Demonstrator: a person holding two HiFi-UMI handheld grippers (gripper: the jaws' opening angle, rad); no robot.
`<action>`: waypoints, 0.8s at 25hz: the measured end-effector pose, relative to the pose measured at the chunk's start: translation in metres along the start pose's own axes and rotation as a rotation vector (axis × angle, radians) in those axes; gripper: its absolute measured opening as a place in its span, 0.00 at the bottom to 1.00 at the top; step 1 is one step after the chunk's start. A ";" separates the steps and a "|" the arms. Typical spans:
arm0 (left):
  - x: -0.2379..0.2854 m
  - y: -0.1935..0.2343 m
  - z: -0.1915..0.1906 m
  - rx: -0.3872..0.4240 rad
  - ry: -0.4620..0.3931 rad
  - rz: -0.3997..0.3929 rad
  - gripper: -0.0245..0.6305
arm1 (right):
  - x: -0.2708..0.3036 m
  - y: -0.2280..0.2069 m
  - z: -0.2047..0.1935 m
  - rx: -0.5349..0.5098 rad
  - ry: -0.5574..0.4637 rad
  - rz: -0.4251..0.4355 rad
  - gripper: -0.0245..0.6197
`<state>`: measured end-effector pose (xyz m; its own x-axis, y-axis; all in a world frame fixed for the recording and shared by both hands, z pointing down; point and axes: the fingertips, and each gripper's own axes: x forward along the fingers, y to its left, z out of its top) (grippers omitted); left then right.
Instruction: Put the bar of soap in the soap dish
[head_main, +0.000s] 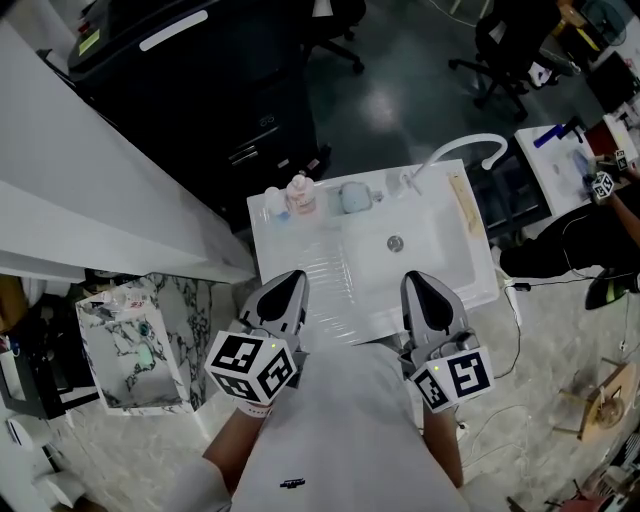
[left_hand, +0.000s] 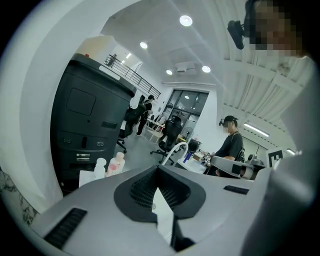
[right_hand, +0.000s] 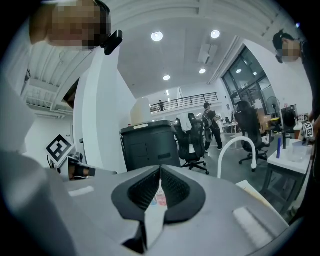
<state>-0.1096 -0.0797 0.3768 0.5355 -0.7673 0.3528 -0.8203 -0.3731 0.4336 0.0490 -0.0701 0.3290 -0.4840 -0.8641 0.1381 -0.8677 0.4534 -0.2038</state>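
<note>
Both tongs are closed with nothing between the jaws; the left tongs (head_main: 289, 282) and right tongs (head_main: 421, 280) hover side by side over the near edge of the white sink (head_main: 300, 262), pointing toward its back ledge; the pale blue-grey rounded thing there, between the bottles (head_main: 300, 195) and the faucet (head_main: 465, 148), looks like the soap dish (head_main: 354, 197); it lies straight ahead, well apart from both tips and about midway between them, so neither hand is clearly nearer; the bar of soap I cannot pick out for certain, nor its long axis; it may sit in the dish already, and the long tan strip (head_main: 460, 205) on the right rim is too thin to judge.
</note>
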 end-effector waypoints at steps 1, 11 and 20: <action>-0.002 -0.001 0.000 0.006 -0.003 0.003 0.05 | 0.000 0.000 0.001 -0.004 -0.003 0.001 0.06; -0.010 -0.009 0.007 0.050 -0.036 0.007 0.05 | 0.001 0.001 0.009 -0.037 -0.016 0.006 0.06; -0.011 -0.012 0.013 0.055 -0.053 -0.004 0.05 | 0.003 0.002 0.014 -0.041 -0.033 0.002 0.06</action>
<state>-0.1085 -0.0735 0.3573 0.5288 -0.7915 0.3065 -0.8286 -0.4033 0.3882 0.0472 -0.0742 0.3156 -0.4822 -0.8698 0.1051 -0.8711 0.4631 -0.1637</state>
